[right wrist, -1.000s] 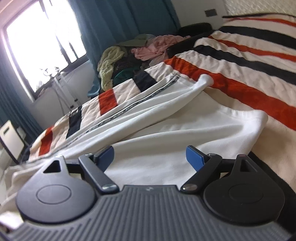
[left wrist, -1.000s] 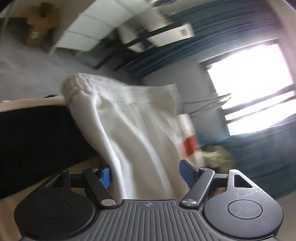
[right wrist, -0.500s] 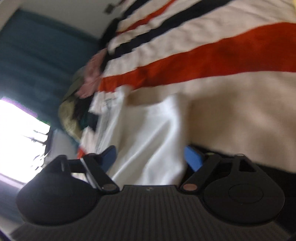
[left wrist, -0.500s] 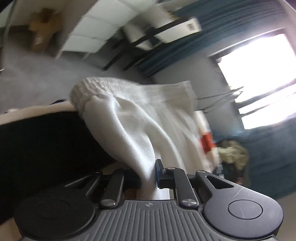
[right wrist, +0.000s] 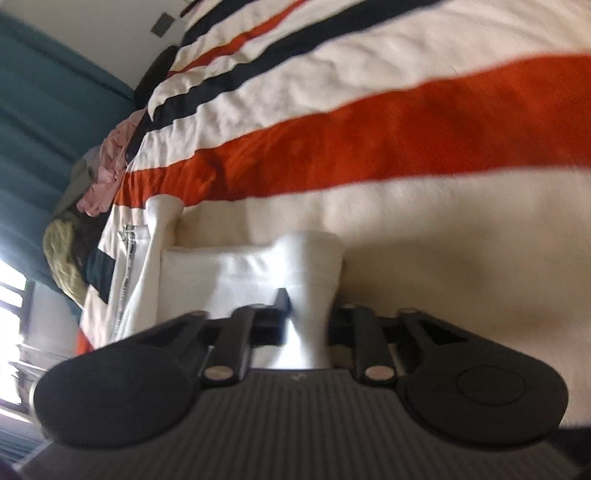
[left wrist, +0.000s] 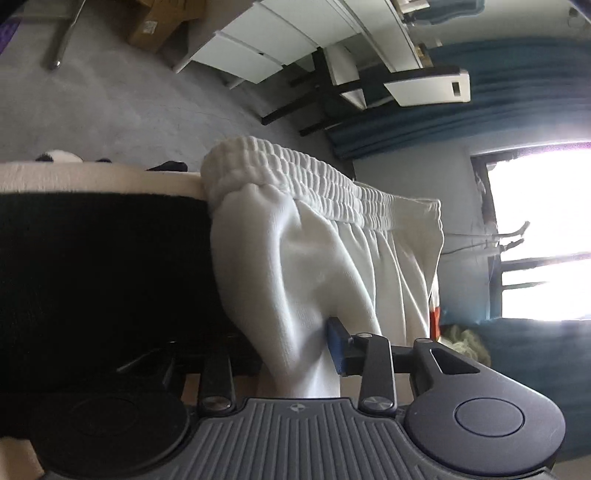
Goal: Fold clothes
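Observation:
White trousers (left wrist: 314,266) with a ribbed elastic waistband (left wrist: 295,173) lie over the edge of the bed. A thick fold of them sits between the fingers of my left gripper (left wrist: 295,350). Its blue right pad (left wrist: 336,347) touches the cloth, its left finger is lost in shadow, and the jaws are opening. In the right wrist view the trousers (right wrist: 229,277) lie flat on the striped bedspread (right wrist: 369,129), with a patterned side trim (right wrist: 127,266). My right gripper (right wrist: 308,310) is shut on a raised fold at their edge.
A heap of pink, green and dark clothes (right wrist: 99,173) lies at the bed's far end by teal curtains (right wrist: 44,103). Beyond the bed edge are grey floor (left wrist: 110,110), white drawers (left wrist: 258,48), a cardboard box (left wrist: 162,18) and a black-legged chair (left wrist: 351,85).
My left gripper closed on a fold of the trousers, then widened a little. My right gripper rolled, dropped toward the trousers' edge and closed from wide open onto the cloth.

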Demonstrator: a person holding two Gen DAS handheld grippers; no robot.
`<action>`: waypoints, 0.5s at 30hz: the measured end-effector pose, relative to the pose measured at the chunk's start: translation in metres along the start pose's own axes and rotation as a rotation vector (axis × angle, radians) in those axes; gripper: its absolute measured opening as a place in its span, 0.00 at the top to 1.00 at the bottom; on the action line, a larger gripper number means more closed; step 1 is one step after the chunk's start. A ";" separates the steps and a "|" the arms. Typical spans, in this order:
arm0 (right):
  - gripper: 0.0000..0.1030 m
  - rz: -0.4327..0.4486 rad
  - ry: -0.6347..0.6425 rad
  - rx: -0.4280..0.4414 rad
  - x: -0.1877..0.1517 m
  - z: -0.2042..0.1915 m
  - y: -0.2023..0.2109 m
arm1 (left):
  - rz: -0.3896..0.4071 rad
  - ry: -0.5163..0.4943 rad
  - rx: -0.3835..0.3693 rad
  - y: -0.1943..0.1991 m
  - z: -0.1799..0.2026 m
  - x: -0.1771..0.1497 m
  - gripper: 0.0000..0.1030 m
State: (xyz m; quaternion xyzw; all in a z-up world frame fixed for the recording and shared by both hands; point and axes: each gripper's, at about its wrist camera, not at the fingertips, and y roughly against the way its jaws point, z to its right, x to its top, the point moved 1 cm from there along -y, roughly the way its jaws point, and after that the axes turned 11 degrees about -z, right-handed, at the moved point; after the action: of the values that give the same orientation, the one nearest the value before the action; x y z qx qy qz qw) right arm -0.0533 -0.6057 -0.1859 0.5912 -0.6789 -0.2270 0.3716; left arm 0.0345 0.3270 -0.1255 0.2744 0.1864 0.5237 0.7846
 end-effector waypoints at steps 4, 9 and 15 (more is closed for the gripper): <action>0.94 0.040 0.024 0.019 0.000 -0.003 0.011 | 0.016 -0.041 0.000 -0.002 0.006 0.002 0.83; 0.94 0.090 -0.052 0.099 0.001 0.004 0.031 | 0.041 -0.106 -0.054 0.012 0.023 -0.005 0.89; 0.95 0.170 -0.062 0.179 0.007 0.007 0.061 | 0.026 -0.213 -0.135 0.027 0.044 -0.015 0.90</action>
State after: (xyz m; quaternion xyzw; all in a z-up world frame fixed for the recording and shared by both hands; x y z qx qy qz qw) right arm -0.0976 -0.6012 -0.1425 0.5550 -0.7553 -0.1513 0.3141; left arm 0.0348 0.3107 -0.0738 0.2772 0.0628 0.5132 0.8098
